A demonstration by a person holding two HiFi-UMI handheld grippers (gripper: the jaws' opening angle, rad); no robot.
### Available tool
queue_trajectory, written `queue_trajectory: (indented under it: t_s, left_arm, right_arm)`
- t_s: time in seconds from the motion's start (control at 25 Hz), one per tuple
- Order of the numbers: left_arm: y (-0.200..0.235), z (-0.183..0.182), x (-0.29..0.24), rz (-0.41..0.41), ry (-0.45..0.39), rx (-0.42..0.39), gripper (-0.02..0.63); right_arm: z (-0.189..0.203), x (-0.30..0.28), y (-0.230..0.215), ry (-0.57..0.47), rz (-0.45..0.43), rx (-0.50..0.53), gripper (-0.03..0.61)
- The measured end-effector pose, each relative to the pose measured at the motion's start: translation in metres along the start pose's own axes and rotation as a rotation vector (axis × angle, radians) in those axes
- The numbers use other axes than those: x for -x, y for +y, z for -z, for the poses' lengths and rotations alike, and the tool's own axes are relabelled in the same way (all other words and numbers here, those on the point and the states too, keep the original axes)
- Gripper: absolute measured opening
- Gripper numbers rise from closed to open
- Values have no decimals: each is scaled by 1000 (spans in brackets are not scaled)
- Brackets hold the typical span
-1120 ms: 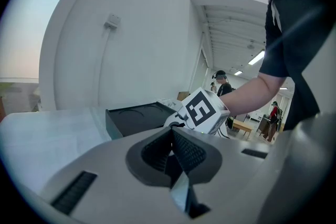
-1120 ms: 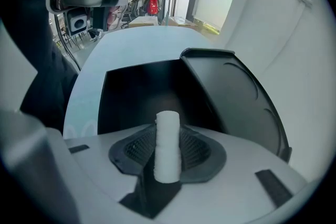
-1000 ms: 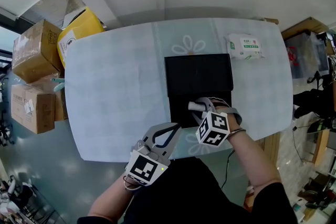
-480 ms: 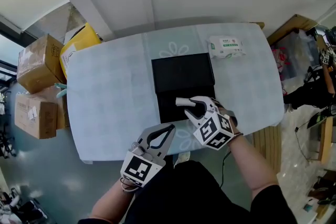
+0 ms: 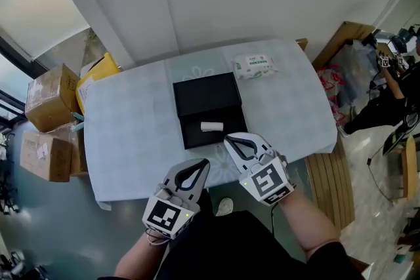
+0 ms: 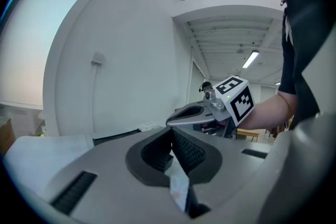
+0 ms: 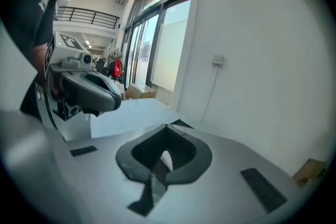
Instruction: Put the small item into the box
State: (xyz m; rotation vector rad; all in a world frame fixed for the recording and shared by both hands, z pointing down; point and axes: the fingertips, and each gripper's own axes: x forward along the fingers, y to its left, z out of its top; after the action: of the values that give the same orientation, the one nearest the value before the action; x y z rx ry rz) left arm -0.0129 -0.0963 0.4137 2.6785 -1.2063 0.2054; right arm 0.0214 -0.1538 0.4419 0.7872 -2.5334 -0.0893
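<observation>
Lying in the box: 1 small white item point(image 5: 211, 126), on its side in the near half of the open black box point(image 5: 206, 95), with neither of my grippers touching it.
Right fingers point(image 5: 228, 139): they have just been closing and are now pressed together with nothing between them. They hang over the near edge of the surface, just on my side of the box, tips pointing toward it.
Left fingers point(image 5: 205, 164): closed tip to tip and empty, beside the right ones and nearer my body.
Surface point(image 5: 131, 128): covered by a pale cloth with a faint flower print, with the box near its middle.
Pack of wet wipes point(image 5: 254, 65): near the box's far right corner, apart from it.
Floor, my left: 2 cardboard boxes point(image 5: 47, 96) and 1 yellow package point(image 5: 98, 72) beside the surface.
</observation>
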Motion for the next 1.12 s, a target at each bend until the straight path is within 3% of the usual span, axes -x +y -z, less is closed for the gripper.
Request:
queue_trajectory:
  t_s: [0.32,0.72,1.12]
  left_arm:
    - [-49,-23,29,-63,-65,-45,8]
    - [-94,-16,58,-112,-26,-40,8]
    - [-96,-7,72,-91,-4,-56,8]
  right_arm:
    - [-32,77,35,-154,-5,-48,9]
    - [-19,125,73,-204,-58,-134,9]
    - [-14,125,101,-207,-90,-231,9]
